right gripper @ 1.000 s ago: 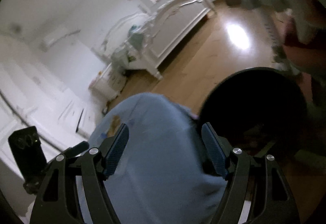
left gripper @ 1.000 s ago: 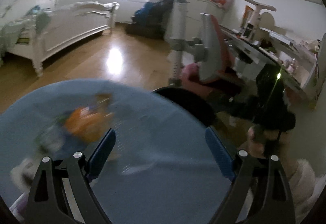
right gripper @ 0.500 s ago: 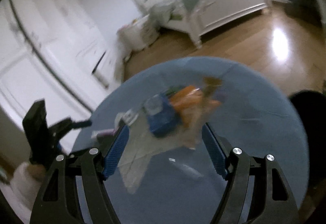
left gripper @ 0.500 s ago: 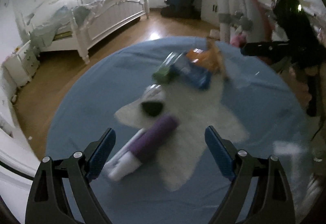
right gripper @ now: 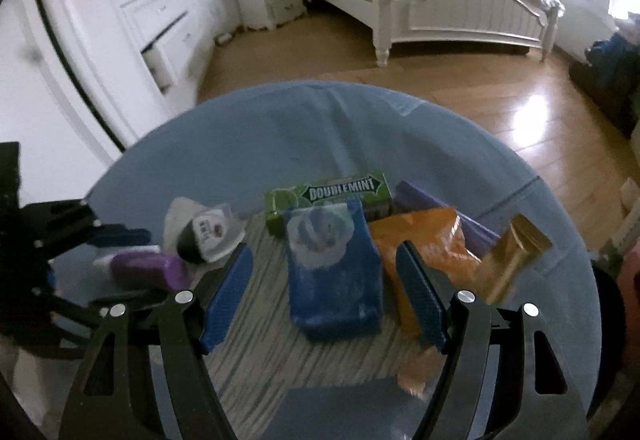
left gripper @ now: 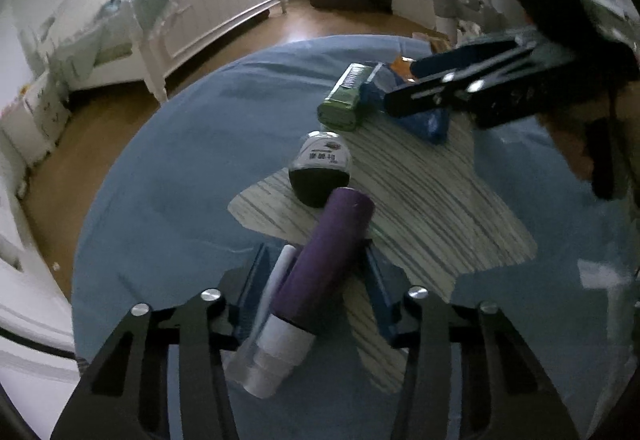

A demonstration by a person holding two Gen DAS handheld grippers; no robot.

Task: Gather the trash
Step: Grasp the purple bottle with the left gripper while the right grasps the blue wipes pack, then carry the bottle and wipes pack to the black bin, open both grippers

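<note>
1. While the trash lies scattered on the round table under a blue cloth (left gripper: 168, 167), the purple cylindrical tube with a white cap (left gripper: 320, 260) rests near the table's near edge, one end on the striped grey placemat (left gripper: 420, 199).
2. The left gripper (left gripper: 314, 292) has just been closing, with the tube between its blue pads. Whether the pads press on it cannot be told.
3. The right gripper (right gripper: 324, 294) stands open around the blue crinkled pouch (right gripper: 336, 280), without touching it.
4. Step in hand, as judged: the first pickups. Next, each gripper needs a firm hold before it lifts.
5. The small black-and-white sachet (left gripper: 320, 171) touches the tube's far end; the green gum pack (right gripper: 332, 195) and orange wrapper (right gripper: 424, 244) crowd the pouch. The far side of the cloth is open room.
</note>
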